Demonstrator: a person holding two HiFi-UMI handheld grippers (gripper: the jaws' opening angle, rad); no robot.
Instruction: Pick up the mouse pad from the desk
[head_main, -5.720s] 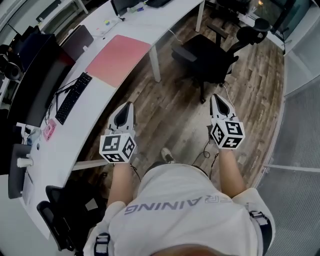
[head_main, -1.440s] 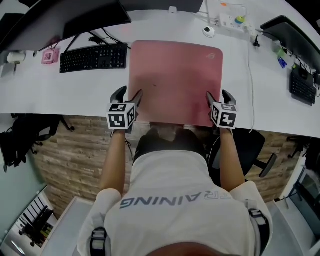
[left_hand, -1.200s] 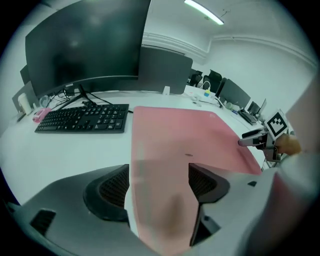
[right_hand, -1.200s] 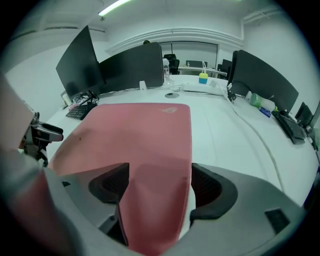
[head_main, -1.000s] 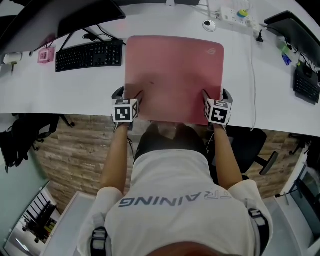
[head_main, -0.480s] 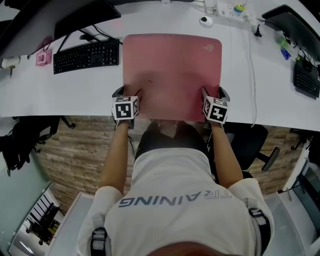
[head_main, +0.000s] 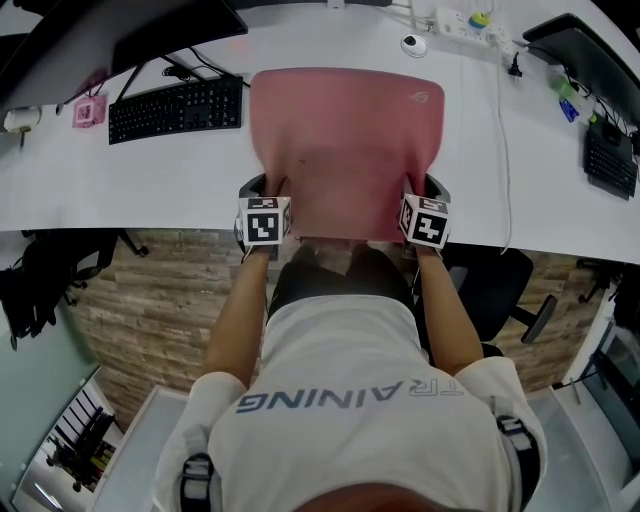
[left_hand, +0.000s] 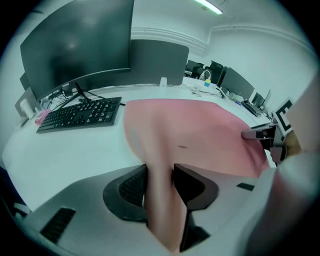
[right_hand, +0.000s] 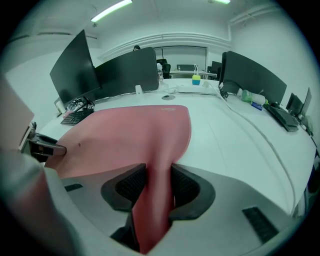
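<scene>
A large pink mouse pad lies on the white desk, reaching its near edge. My left gripper is at the pad's near left corner and my right gripper at its near right corner. Both pairs of jaws are closing with the pad between them. In the left gripper view a raised fold of the mouse pad is pinched in the left gripper. In the right gripper view the mouse pad rises in a ridge into the right gripper. The near corners are drawn inward.
A black keyboard lies left of the pad under a dark monitor. A small pink object sits far left. Behind the pad are a round white device and a power strip; a cable runs down the right.
Both grippers' jaws have narrowed onto the pad's near corners. The pad's near edge has bunched up and pulled inward; both hands stayed almost in place.
</scene>
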